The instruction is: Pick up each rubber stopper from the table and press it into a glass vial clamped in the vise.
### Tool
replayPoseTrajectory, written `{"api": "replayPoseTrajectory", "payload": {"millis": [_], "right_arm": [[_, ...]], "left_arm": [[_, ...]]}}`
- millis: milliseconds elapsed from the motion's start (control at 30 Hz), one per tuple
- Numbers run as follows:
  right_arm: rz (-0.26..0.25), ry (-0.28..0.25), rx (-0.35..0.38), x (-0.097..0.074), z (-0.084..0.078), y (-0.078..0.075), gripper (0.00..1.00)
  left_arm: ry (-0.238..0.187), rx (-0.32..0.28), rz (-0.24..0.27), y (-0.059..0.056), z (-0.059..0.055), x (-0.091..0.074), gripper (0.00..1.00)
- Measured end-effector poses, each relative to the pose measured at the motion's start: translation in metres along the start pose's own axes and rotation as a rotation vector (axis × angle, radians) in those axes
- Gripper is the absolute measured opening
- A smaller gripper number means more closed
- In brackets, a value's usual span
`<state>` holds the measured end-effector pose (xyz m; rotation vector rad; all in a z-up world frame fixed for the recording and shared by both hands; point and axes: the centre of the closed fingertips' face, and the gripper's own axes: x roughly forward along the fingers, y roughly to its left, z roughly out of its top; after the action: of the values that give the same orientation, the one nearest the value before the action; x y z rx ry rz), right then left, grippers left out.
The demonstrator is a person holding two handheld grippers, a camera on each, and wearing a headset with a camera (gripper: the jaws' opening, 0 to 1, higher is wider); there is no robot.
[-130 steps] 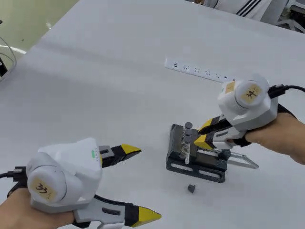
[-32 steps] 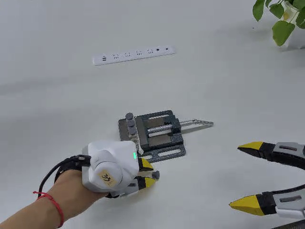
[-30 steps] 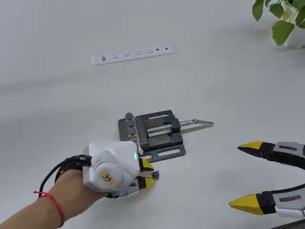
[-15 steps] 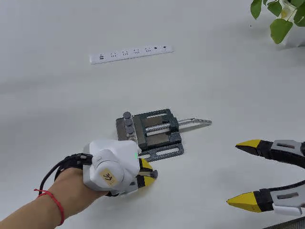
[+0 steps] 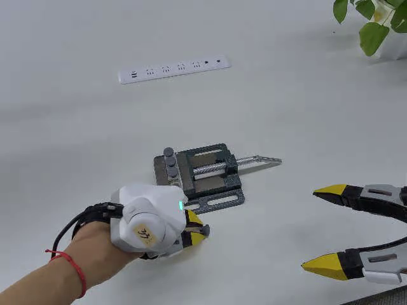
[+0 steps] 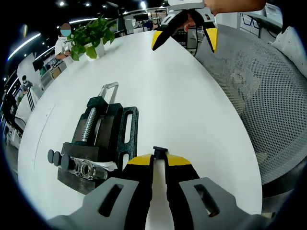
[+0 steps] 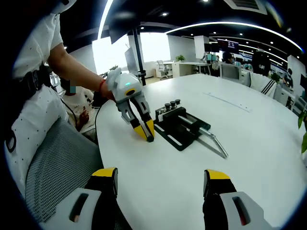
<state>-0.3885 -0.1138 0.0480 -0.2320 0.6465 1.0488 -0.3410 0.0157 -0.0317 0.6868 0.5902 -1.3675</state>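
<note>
A dark vise [image 5: 206,173] stands mid-table with a row of glass vials in its jaws; three carry dark stoppers [image 5: 170,161]. In the left gripper view the glass vial [image 6: 88,168] at the near end of the row looks uncapped. My left gripper [image 5: 198,230] is shut on a small dark rubber stopper [image 6: 159,151], low over the table just in front of the vise [image 6: 103,129]. My right gripper [image 5: 310,229] hangs open and holds nothing, well to the right of the vise. From the right gripper view, the left gripper [image 7: 147,134] points down beside the vise [image 7: 184,125].
A white power strip [image 5: 173,68] lies at the far side of the table. A potted plant [image 5: 365,22] stands at the far right corner. The vise's crank handle [image 5: 259,161] sticks out to the right. A mesh chair [image 6: 254,91] stands by the table's edge.
Over four seconds my left gripper went from open to shut on the stopper that lay in front of the vise. My right gripper left the vise and opened. The last second shows hardly any motion.
</note>
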Motion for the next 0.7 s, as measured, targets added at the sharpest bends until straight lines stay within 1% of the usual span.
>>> {"api": "replayPoseTrajectory", "payload": {"millis": [200, 333, 433, 533, 600, 700], "right_arm": [[0.000, -0.003, 0.002, 0.001, -0.001, 0.000, 0.70], [0.004, -0.006, 0.000, 0.002, 0.001, 0.003, 0.70], [0.006, -0.004, -0.003, 0.003, 0.001, 0.004, 0.70], [0.006, -0.008, -0.005, 0.003, 0.004, 0.005, 0.70], [0.008, -0.005, -0.009, 0.004, 0.005, 0.006, 0.70], [0.013, -0.008, -0.014, 0.005, 0.009, 0.007, 0.69]], "left_arm": [[0.001, -0.001, 0.014, 0.000, -0.001, -0.001, 0.05], [0.002, -0.006, 0.019, -0.001, -0.001, -0.001, 0.05], [-0.020, -0.030, 0.024, 0.000, 0.002, -0.003, 0.05], [-0.035, -0.040, 0.026, -0.001, 0.006, -0.006, 0.05], [-0.043, -0.048, 0.032, 0.000, 0.007, -0.007, 0.05], [-0.070, -0.074, 0.043, -0.001, 0.013, -0.011, 0.05]]}}
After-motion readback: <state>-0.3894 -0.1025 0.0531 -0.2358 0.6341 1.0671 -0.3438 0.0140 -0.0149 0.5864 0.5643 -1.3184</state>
